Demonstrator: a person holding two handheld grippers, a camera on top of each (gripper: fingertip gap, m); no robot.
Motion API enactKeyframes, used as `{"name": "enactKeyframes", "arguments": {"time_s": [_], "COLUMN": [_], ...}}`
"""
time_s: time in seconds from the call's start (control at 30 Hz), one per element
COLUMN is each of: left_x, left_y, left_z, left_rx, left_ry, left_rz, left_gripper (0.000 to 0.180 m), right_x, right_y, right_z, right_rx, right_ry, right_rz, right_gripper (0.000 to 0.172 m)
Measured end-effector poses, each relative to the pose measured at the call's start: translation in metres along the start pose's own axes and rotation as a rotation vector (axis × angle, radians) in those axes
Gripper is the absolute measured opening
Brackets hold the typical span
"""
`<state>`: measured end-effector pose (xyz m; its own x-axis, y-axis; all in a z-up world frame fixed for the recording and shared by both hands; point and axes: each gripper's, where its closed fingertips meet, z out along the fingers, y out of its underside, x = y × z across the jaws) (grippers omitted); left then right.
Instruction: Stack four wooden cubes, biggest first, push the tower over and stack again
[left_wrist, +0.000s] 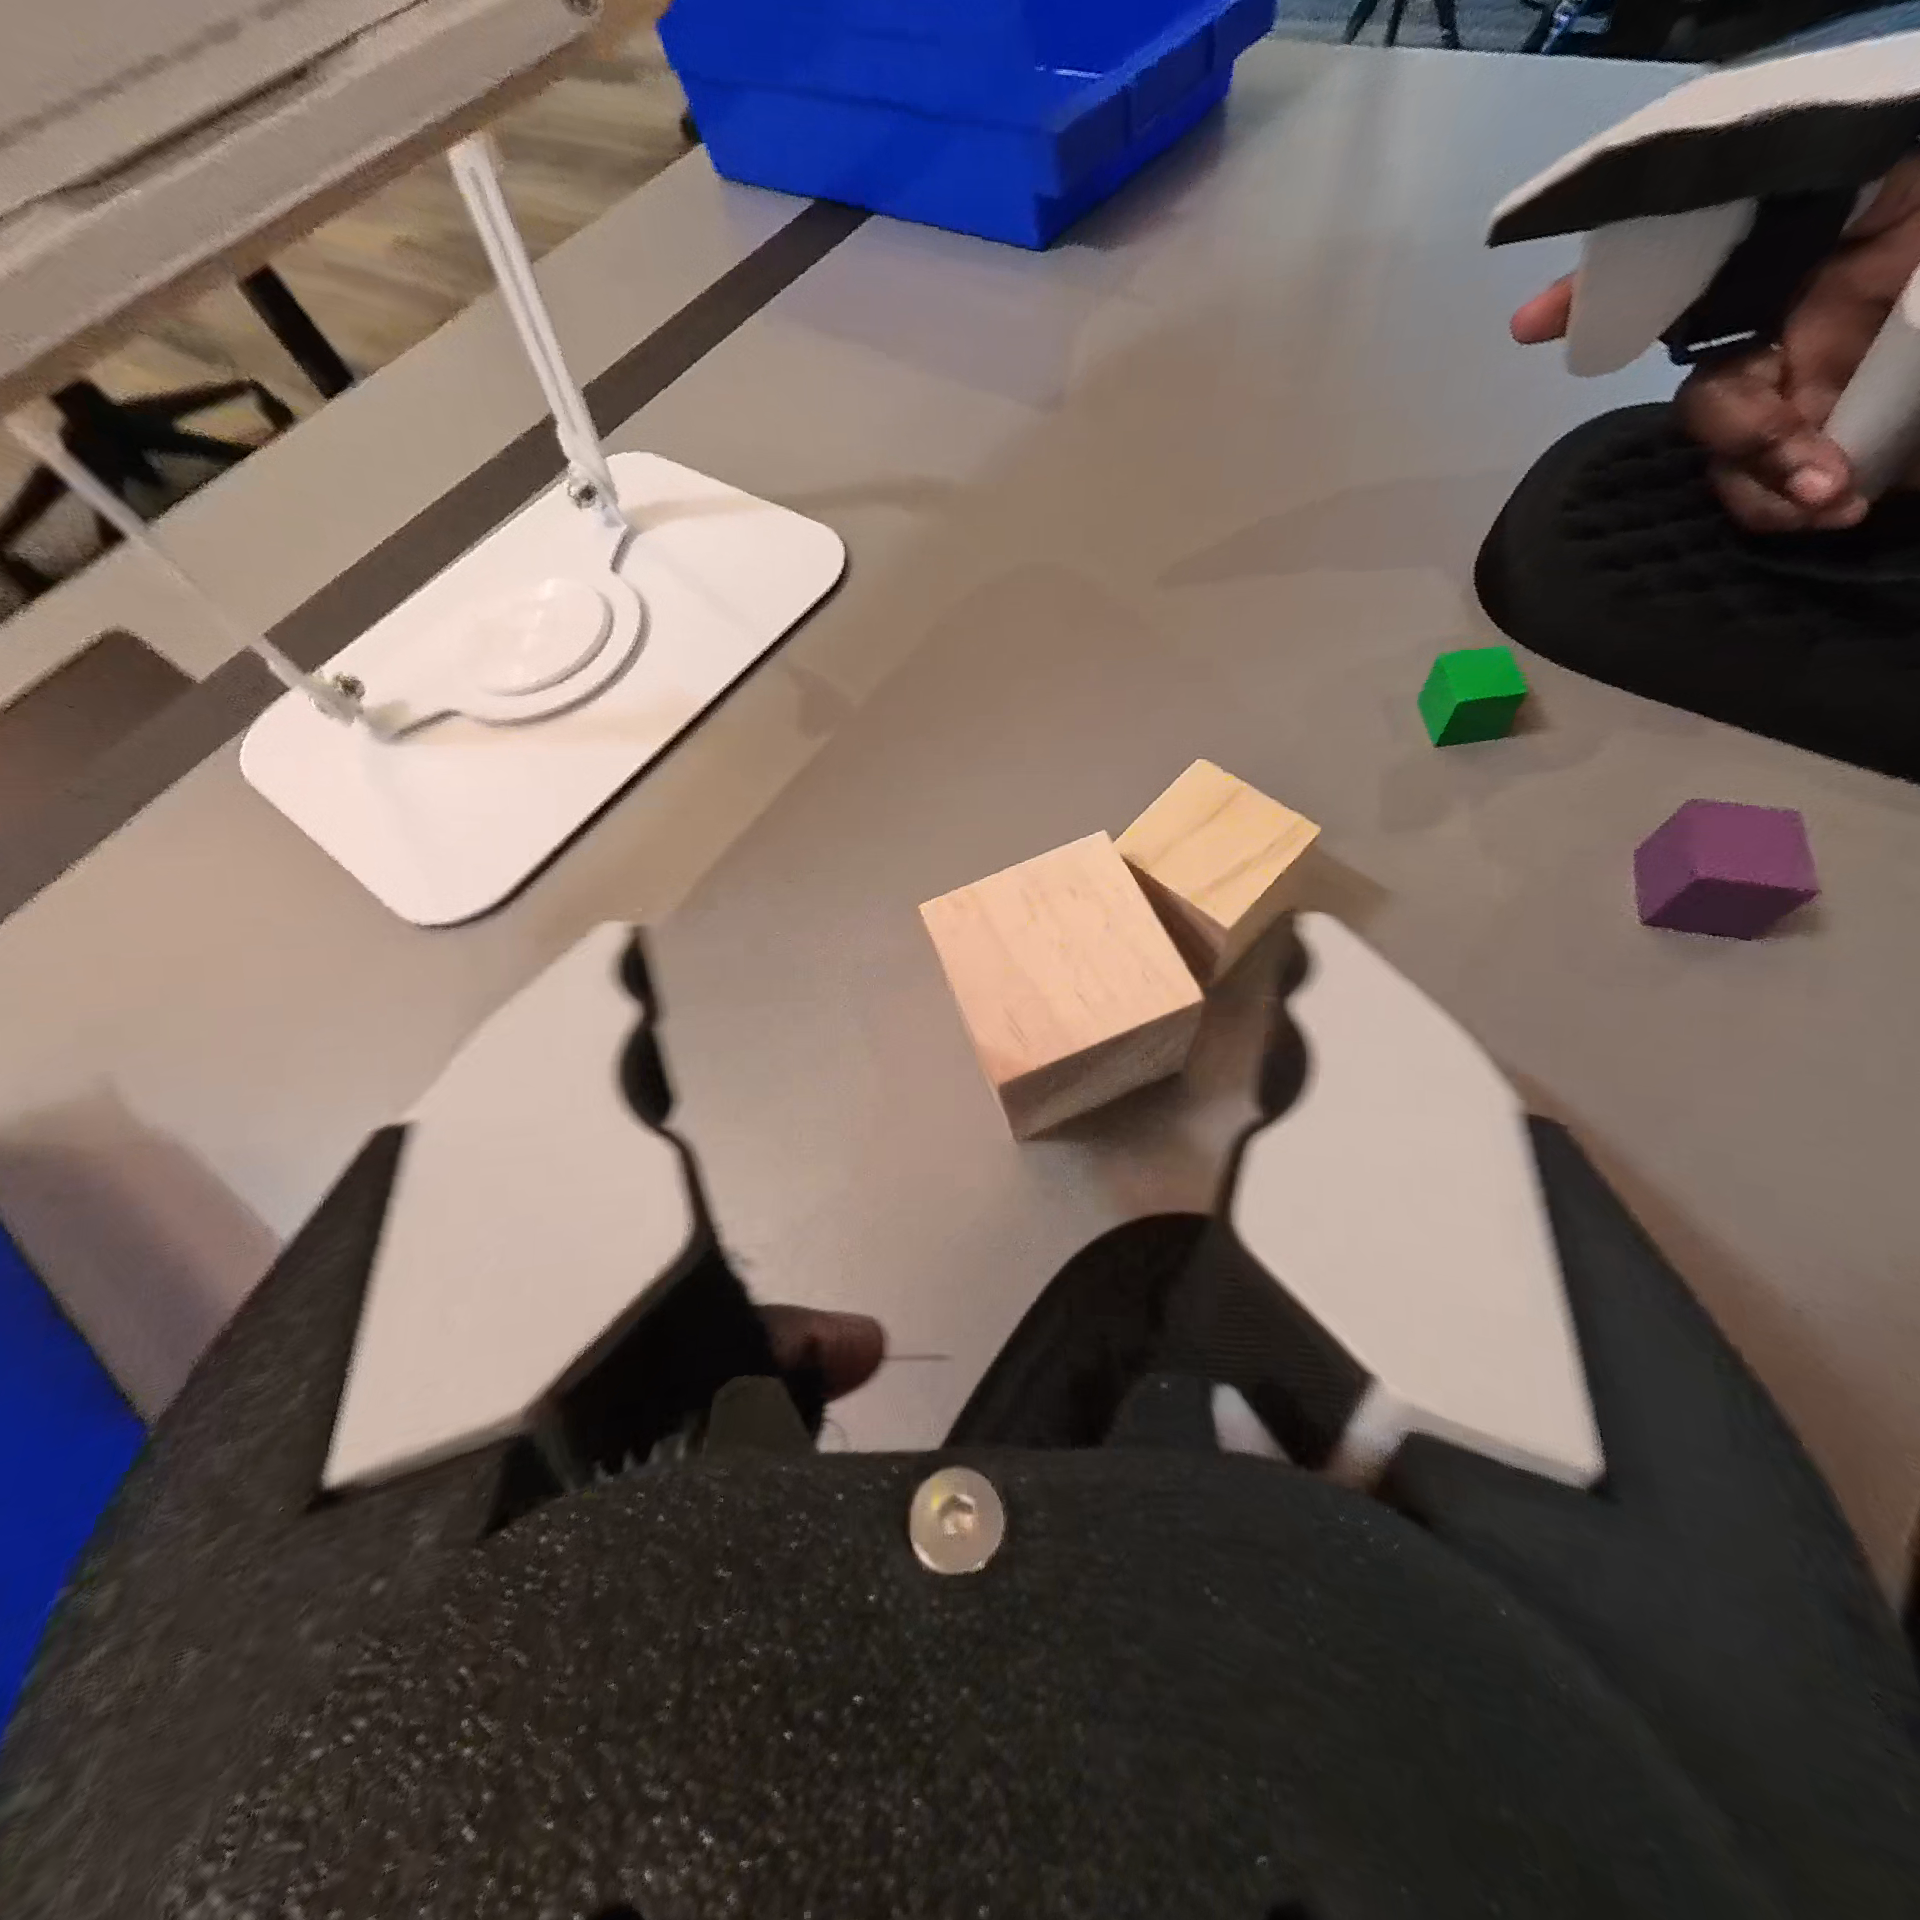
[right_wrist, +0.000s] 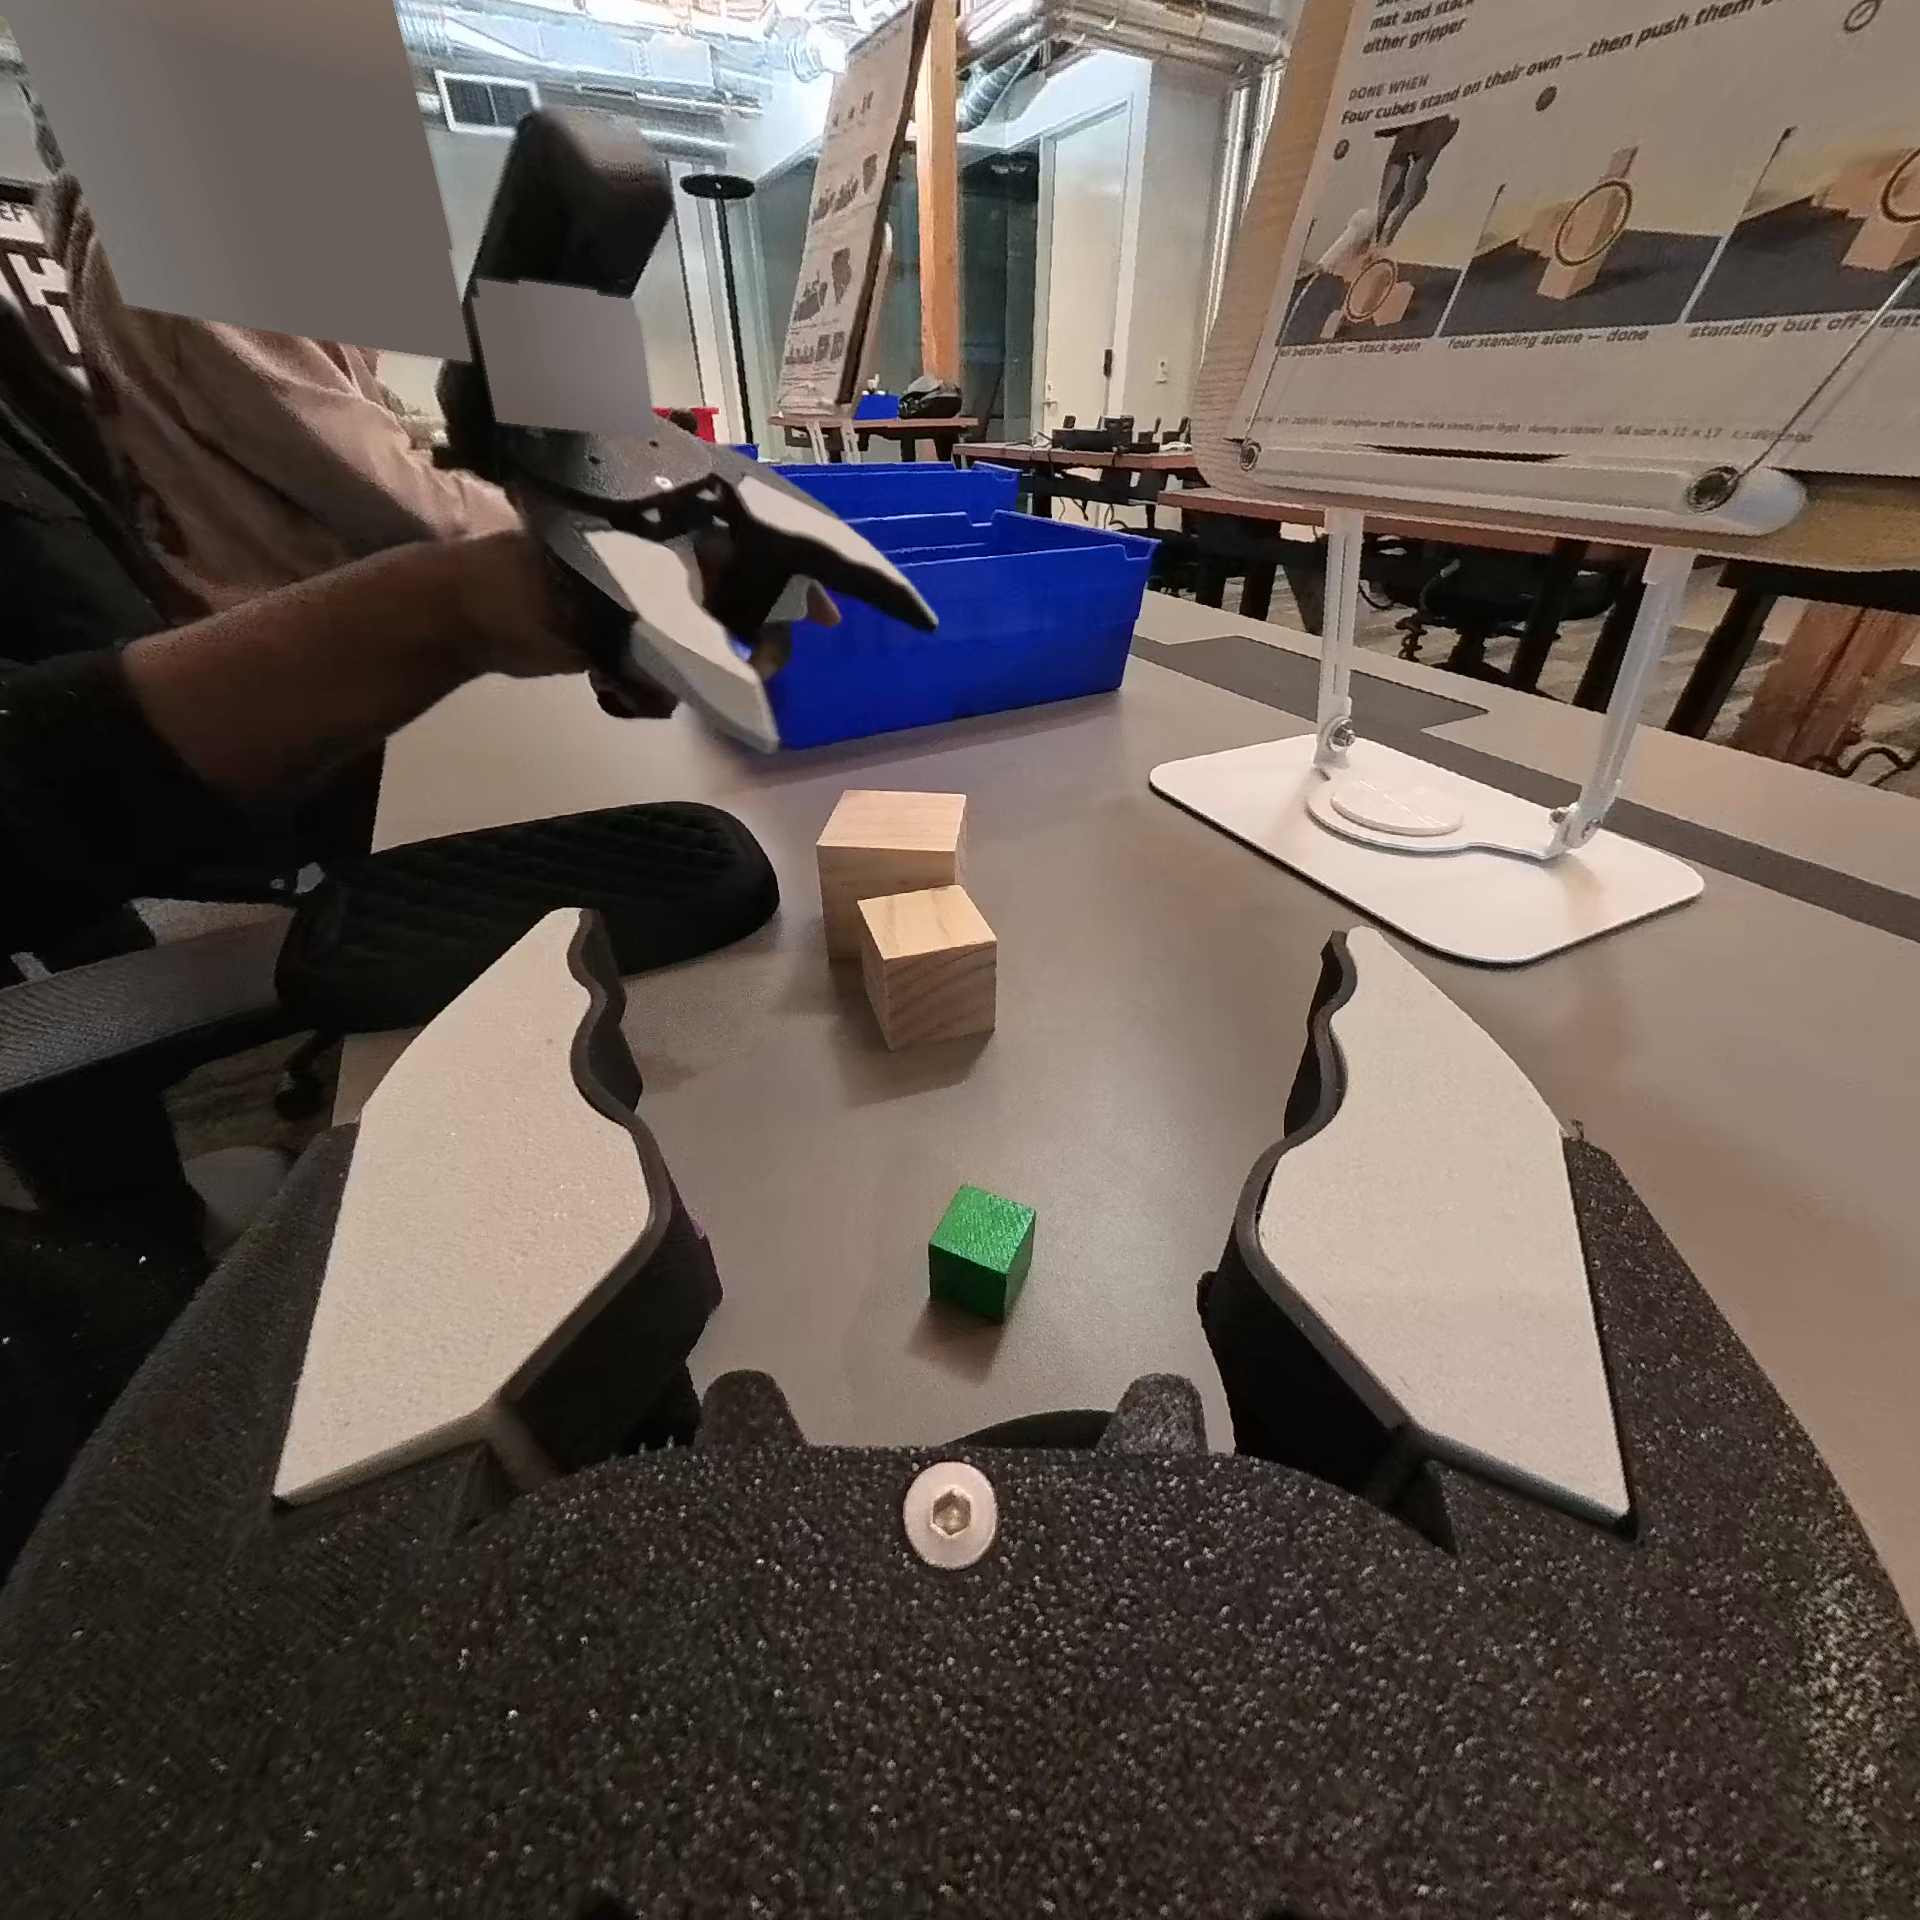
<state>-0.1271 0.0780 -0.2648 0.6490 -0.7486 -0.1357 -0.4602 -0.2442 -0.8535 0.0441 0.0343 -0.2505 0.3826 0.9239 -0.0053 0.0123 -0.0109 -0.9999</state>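
Now my left tongs (left_wrist: 966, 966) hang wide apart and bare above the bench (left_wrist: 1039, 520), over the big wood cube (left_wrist: 1060, 966), which touches the small one (left_wrist: 1216, 842). My right tongs (right_wrist: 966, 997), likewise spread and holding nothing, have the green cube (right_wrist: 982, 1252) lying between them, untouched.

The left gripper (left_wrist: 961, 940) hangs over the grey table (left_wrist: 1039, 468) with its jaws wide apart and nothing in them; a large wooden cube (left_wrist: 1060, 982) stands between the fingers, nearer the right one, touching a smaller wooden cube (left_wrist: 1221, 847) behind it. A green cube (left_wrist: 1472, 694) and a purple cube (left_wrist: 1725, 868) lie to the right, near a black armrest (left_wrist: 1704, 603). A white stand (left_wrist: 540, 686) sits on the left, a blue bin (left_wrist: 956, 104) at the far edge, and the right gripper (left_wrist: 1662, 197) shows at upper right.
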Motion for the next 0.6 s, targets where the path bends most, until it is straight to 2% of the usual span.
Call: {"name": "enactKeyframes", "arguments": {"time_s": [0.03,0.07,0.2,0.37,0.6], "left_x": [-0.001,-0.001,0.002,0.018,0.035], "left_y": [0.002,0.004,0.010,0.014,0.015], "left_z": [-0.002,-0.004,-0.007,-0.001,0.011], "left_rx": [-0.020,-0.044,-0.099,-0.175,-0.275], "left_ry": [-0.001,-0.006,-0.042,-0.051,-0.135], "left_rz": [-0.030,-0.051,-0.063,-0.087,-0.113], "left_gripper": [0.130,0.140,0.146,0.112,0.101], "right_x": [0.000,-0.001,-0.001,0.000,-0.001], "right_y": [0.000,0.000,0.000,0.000,0.000], "right_z": [0.000,0.000,0.000,0.000,0.000], "right_rx": [0.001,0.002,0.000,0.003,0.001], "right_ry": [0.000,-0.001,0.000,0.003,0.005], "right_rz": [-0.002,-0.005,-0.009,-0.006,-0.009], "right_gripper": [0.123,0.123,0.123,0.123,0.123]}}
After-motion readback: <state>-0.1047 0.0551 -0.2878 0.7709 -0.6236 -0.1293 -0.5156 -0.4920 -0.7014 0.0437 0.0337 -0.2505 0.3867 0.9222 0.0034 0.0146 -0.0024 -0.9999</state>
